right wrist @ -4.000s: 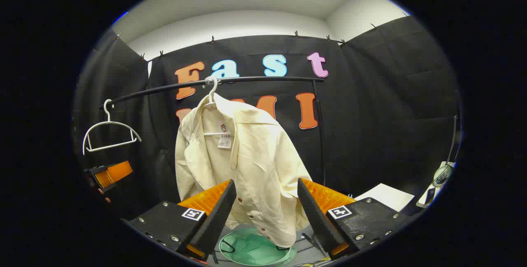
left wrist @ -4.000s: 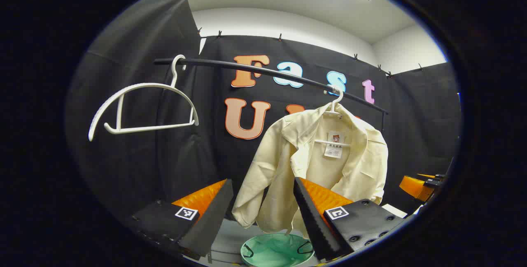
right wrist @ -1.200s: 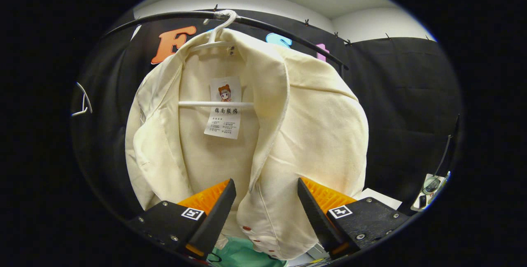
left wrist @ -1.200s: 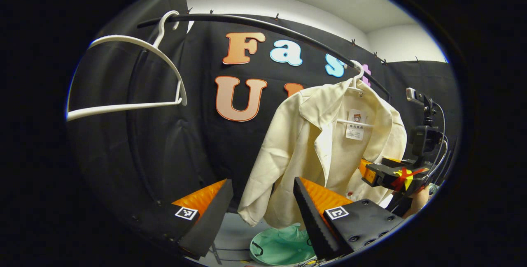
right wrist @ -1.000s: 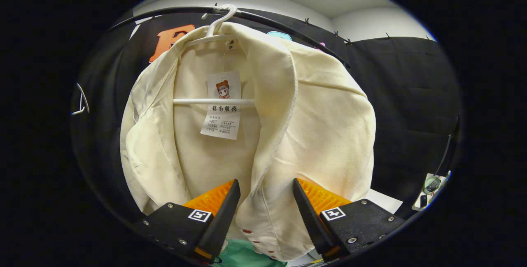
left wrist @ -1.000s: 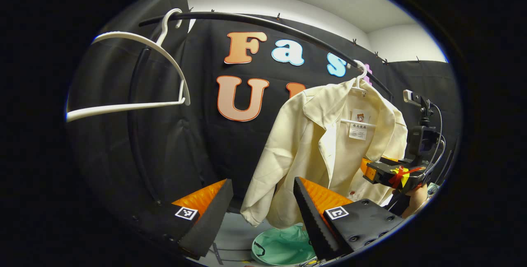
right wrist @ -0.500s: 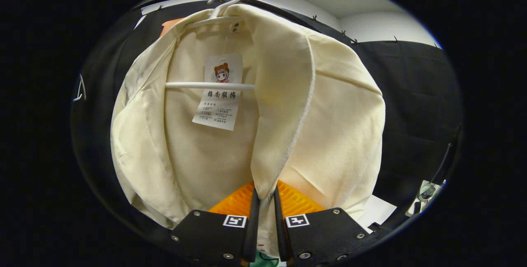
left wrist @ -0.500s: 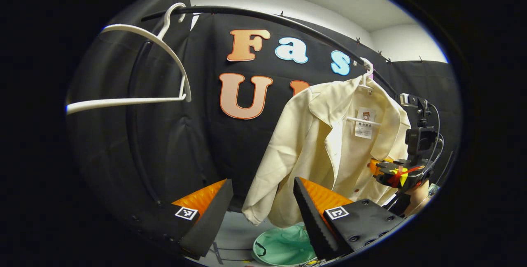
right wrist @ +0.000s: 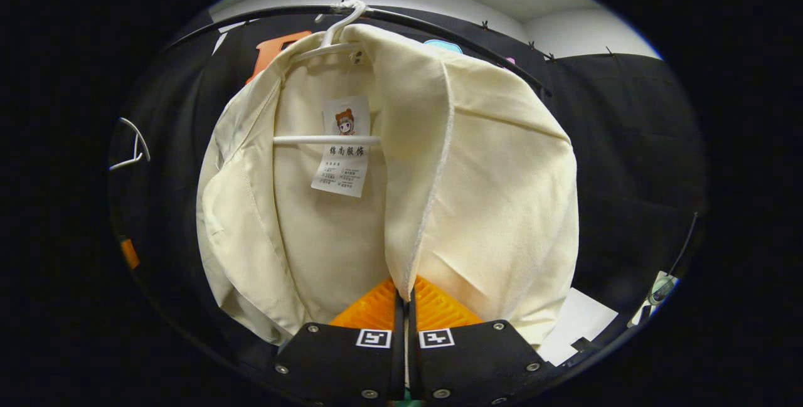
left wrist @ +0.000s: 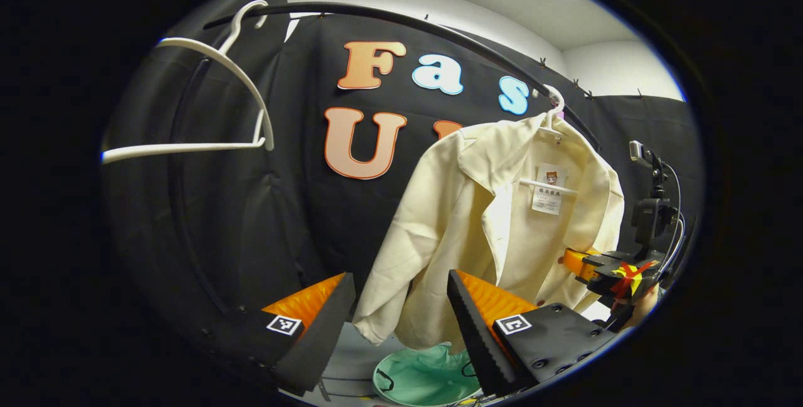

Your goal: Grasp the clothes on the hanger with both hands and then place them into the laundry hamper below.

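Observation:
A cream shirt hangs on a white hanger from a black rail. In the right gripper view the shirt is very close, and my right gripper is shut on its front placket edge. That same right gripper appears in the left gripper view at the shirt's right side, held by a hand. My left gripper is open, a little short of the shirt's left sleeve, with nothing between its fingers. A mint green hamper sits on the floor below the shirt.
A second white hanger, bare, hangs at the rail's left end. A camera on a stand stands at the far right. White paper lies at the lower right in the right gripper view.
My right gripper has gone from open around the shirt's front edge to shut on it, pressing tighter over the last half second. The left gripper stays open, drifting slightly.

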Demonstrator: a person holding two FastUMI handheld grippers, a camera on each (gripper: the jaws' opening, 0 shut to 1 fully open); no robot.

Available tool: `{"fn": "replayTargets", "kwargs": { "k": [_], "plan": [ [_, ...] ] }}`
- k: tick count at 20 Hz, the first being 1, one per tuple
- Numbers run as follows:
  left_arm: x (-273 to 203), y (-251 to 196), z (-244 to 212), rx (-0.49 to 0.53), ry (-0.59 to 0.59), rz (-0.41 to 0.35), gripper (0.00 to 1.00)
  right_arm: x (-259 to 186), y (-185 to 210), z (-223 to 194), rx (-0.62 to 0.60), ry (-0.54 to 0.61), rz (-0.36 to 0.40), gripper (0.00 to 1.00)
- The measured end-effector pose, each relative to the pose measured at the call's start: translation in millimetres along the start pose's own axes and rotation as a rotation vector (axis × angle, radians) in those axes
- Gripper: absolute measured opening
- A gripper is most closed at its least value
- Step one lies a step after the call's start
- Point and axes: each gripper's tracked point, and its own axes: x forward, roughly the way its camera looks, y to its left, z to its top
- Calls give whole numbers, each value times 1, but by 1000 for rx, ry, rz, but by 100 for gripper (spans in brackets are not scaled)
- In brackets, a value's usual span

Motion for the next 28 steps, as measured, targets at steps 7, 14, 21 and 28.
{"fn": "replayTargets", "kwargs": {
  "k": [7,14,21,28],
  "plan": [
    [14,-39,1,3,-1,-74,97,-21,-18,6,25,-3,19,1],
    [37,-85,3,-17,9,-156,96,-42,-27,15,57,-10,51,0],
    [76,-110,11,-13,-3,-181,97,-53,-46,24,79,-23,56,0],
    [117,-129,11,-11,8,-180,97,-54,-56,29,84,-29,65,0]
  ]
}}
